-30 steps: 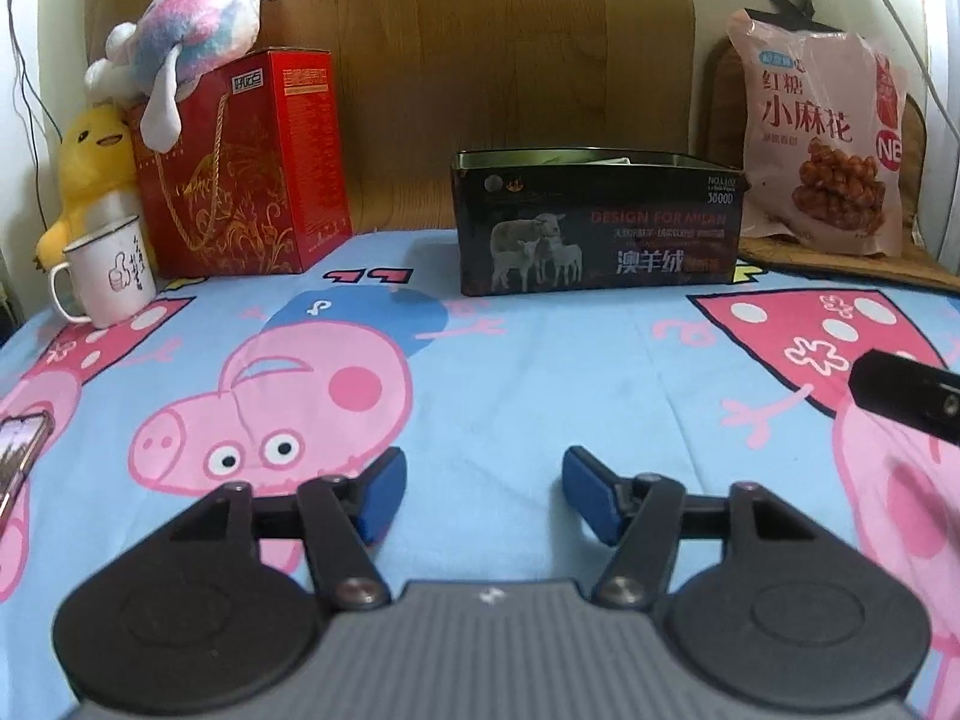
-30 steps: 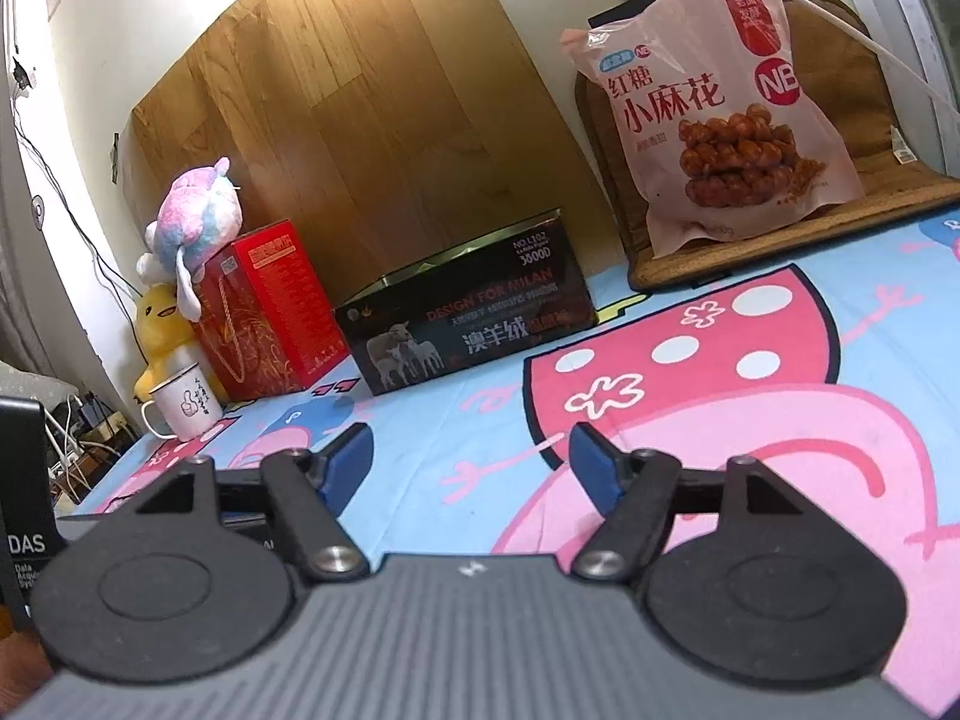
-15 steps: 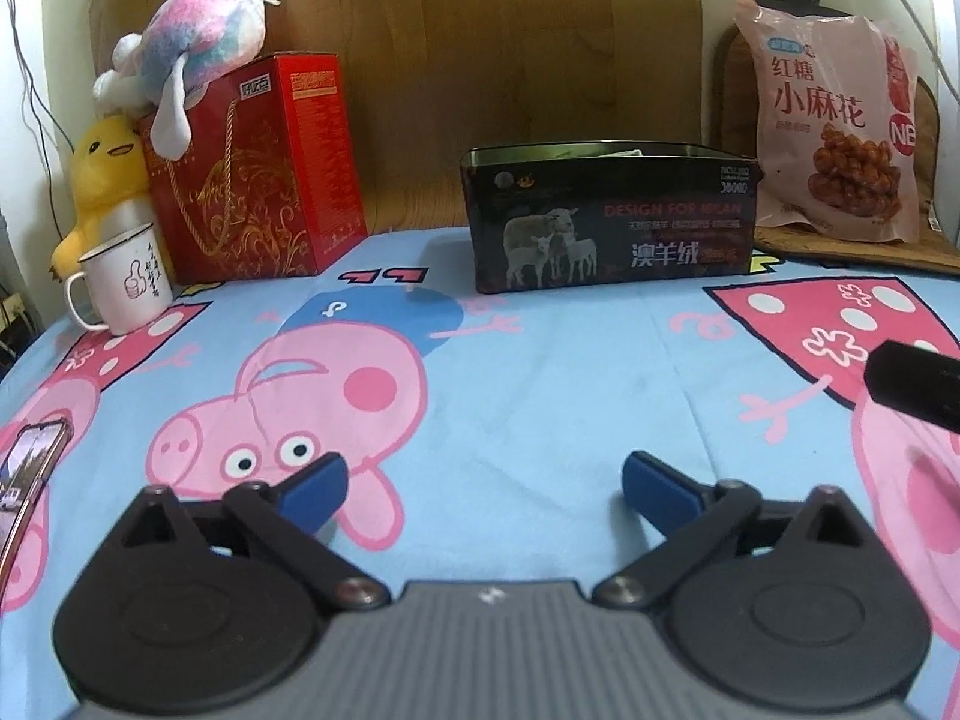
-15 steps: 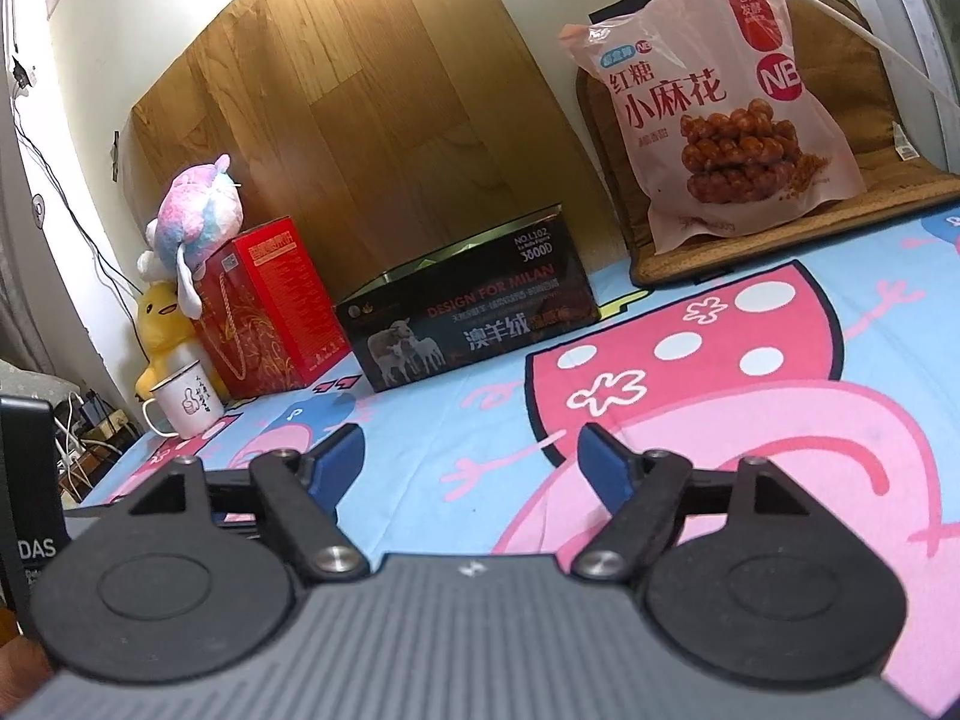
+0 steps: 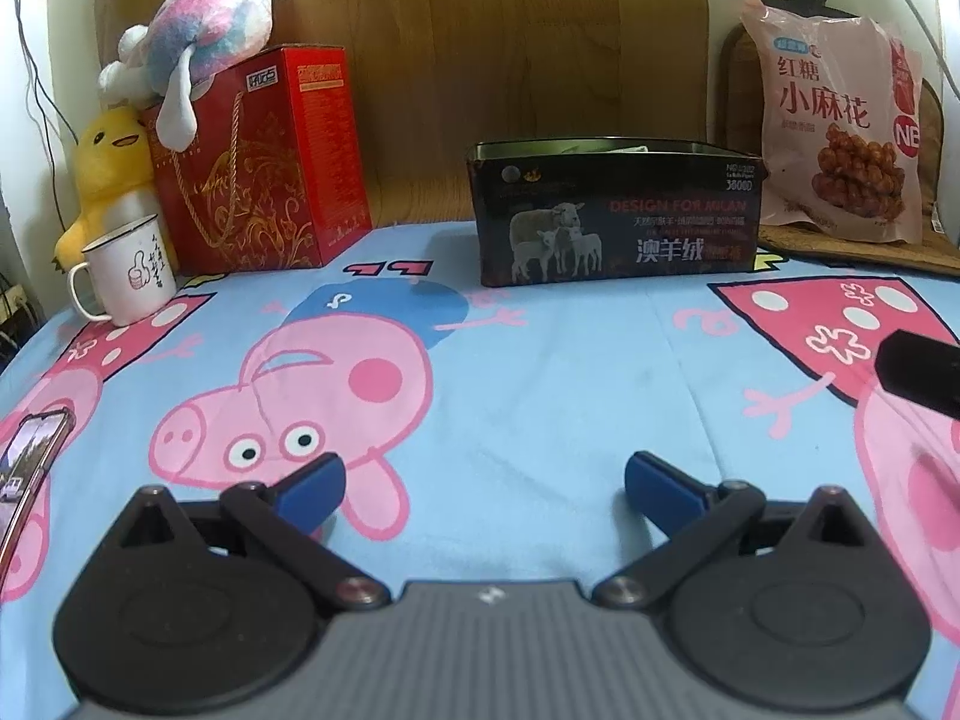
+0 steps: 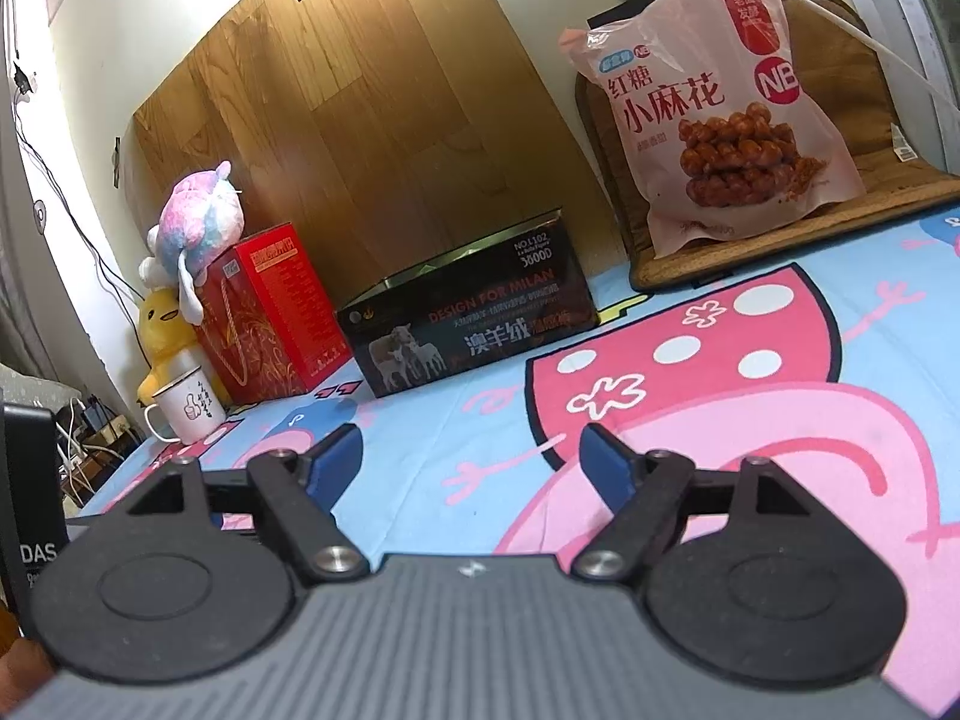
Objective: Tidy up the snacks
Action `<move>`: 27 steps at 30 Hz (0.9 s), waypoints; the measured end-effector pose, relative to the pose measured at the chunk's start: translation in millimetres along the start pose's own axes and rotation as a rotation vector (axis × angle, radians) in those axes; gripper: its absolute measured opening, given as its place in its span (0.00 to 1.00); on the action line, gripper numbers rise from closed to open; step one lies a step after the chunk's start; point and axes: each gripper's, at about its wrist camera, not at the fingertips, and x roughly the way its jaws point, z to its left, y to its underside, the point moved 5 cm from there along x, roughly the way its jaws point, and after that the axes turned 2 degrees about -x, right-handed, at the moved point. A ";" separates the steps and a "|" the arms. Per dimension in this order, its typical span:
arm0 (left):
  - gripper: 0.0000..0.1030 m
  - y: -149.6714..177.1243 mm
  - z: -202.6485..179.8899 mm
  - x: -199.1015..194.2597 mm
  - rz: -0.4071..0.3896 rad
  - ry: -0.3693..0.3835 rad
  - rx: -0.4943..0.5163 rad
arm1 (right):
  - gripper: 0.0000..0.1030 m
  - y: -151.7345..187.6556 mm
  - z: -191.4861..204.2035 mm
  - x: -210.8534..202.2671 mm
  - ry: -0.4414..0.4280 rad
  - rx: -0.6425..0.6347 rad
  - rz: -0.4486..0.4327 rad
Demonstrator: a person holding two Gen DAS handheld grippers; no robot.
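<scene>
A pink snack bag (image 5: 840,132) with twisted dough sticks printed on it leans upright at the back right; it also shows in the right wrist view (image 6: 714,114). An open dark tin box (image 5: 612,210) with sheep on its side stands at the back middle, also in the right wrist view (image 6: 474,324). My left gripper (image 5: 485,483) is open and empty, low over the cartoon sheet, well short of the box. My right gripper (image 6: 471,456) is open and empty, off to the right of the box and short of the bag.
A red gift box (image 5: 264,162) with a plush toy (image 5: 204,48) on top stands at the back left, beside a yellow duck plush (image 5: 108,168) and a white mug (image 5: 129,270). A phone (image 5: 27,456) lies at the left edge. A brown mat (image 6: 798,240) lies under the snack bag.
My left gripper's jaws have opened much wider and it has moved slightly forward. My right gripper has opened a little and drifted slightly.
</scene>
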 end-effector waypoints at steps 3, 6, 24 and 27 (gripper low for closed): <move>1.00 0.7 2.2 0.2 0.004 -0.002 -0.015 | 0.79 -0.2 0.1 -1.0 0.001 0.004 -0.005; 1.00 1.6 5.9 0.3 0.006 0.000 -0.037 | 0.80 -0.6 0.0 -1.1 -0.001 0.006 -0.007; 1.00 2.8 15.0 0.0 0.009 0.014 -0.097 | 0.81 -1.0 -0.9 -0.8 -0.005 0.003 -0.004; 1.00 2.6 16.4 -1.4 0.000 0.012 -0.108 | 0.81 -1.2 -1.3 -0.5 -0.006 0.003 -0.003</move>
